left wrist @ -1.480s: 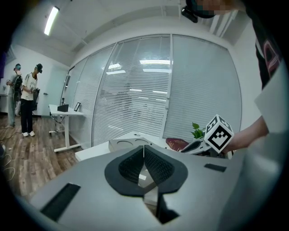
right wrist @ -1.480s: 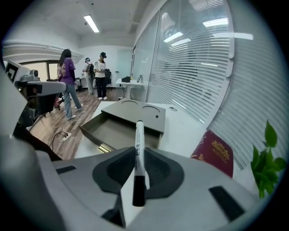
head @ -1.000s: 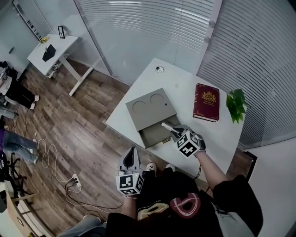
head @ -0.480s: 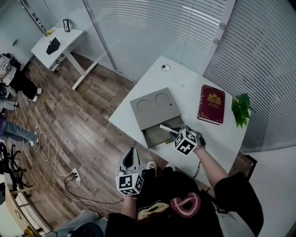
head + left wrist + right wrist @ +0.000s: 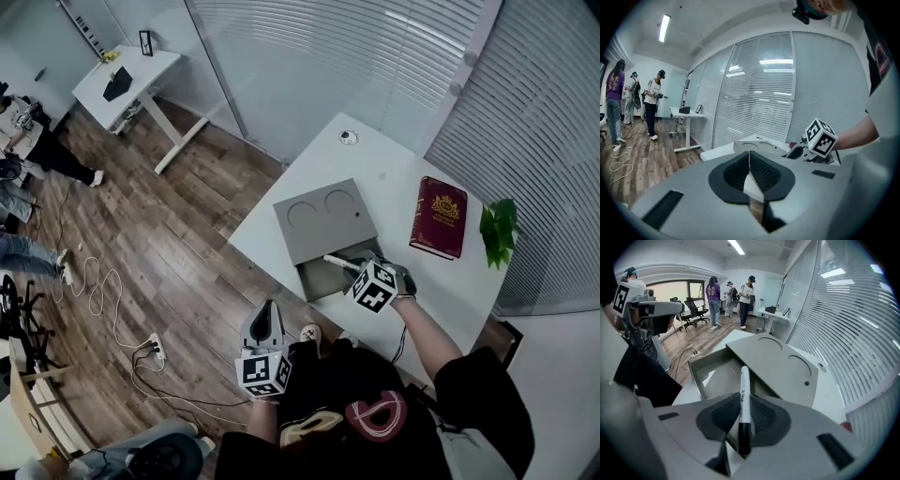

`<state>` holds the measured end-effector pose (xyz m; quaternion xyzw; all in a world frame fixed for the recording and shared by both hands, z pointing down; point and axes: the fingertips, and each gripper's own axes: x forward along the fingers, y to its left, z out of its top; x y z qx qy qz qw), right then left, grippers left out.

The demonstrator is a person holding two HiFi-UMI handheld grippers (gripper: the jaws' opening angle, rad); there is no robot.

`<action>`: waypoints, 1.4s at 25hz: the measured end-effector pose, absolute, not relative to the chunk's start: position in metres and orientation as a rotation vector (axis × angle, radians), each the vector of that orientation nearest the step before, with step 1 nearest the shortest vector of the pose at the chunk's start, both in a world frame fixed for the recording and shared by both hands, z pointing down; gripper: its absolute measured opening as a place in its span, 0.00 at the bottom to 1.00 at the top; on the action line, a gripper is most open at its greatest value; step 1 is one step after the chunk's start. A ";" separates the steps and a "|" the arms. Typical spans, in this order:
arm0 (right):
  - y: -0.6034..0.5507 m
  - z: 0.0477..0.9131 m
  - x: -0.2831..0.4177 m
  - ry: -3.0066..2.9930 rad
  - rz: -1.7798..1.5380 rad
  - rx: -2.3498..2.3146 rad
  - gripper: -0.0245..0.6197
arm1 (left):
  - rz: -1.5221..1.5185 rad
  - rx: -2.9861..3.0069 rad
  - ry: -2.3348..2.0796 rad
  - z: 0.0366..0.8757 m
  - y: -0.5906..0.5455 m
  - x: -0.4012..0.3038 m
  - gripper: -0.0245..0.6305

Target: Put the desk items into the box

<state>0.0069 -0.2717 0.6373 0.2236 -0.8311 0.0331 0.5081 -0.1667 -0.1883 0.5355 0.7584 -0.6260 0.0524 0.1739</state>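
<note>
Box (image 5: 323,220) on table (image 5: 384,164), book (image 5: 439,217) and plant (image 5: 499,232) rightward

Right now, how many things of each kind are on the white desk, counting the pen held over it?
Grey box: 1
Red book: 1
Green plant: 1
Marker pen: 1
Small round thing, too small to tell: 1
Total: 5

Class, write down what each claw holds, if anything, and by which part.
The right claw grips a marker near its black end, white barrel pointing out toward the open box. The left claw is shut on nothing.
</note>
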 end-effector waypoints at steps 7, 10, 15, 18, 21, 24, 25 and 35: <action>-0.274 0.644 0.000 -2.002 0.071 0.501 0.15 | 0.167 2.127 -1.792 0.536 -0.189 -0.173 0.07; -0.275 0.647 -0.003 -2.006 0.070 0.490 0.15 | 0.174 2.117 -1.819 0.535 -0.188 -0.177 0.07; -0.277 0.651 -0.003 -2.012 0.067 0.487 0.15 | 0.177 2.098 -1.840 0.537 -0.187 -0.179 0.07; -0.278 0.653 -0.003 -2.011 0.068 0.486 0.15 | 0.179 2.093 -1.841 0.537 -0.186 -0.180 0.07; -0.281 0.655 -0.003 -2.017 0.075 0.490 0.15 | 0.188 2.089 -1.838 0.538 -0.186 -0.179 0.07; -0.283 0.656 -0.003 -2.026 0.087 0.494 0.15 | 0.196 2.082 -1.840 0.540 -0.185 -0.179 0.07; -0.284 0.656 -0.004 -2.027 0.090 0.496 0.15 | 0.197 2.079 -1.842 0.540 -0.185 -0.180 0.07; -0.284 0.660 -0.006 -2.031 0.120 0.492 0.15 | 0.192 2.062 -1.847 0.542 -0.185 -0.184 0.07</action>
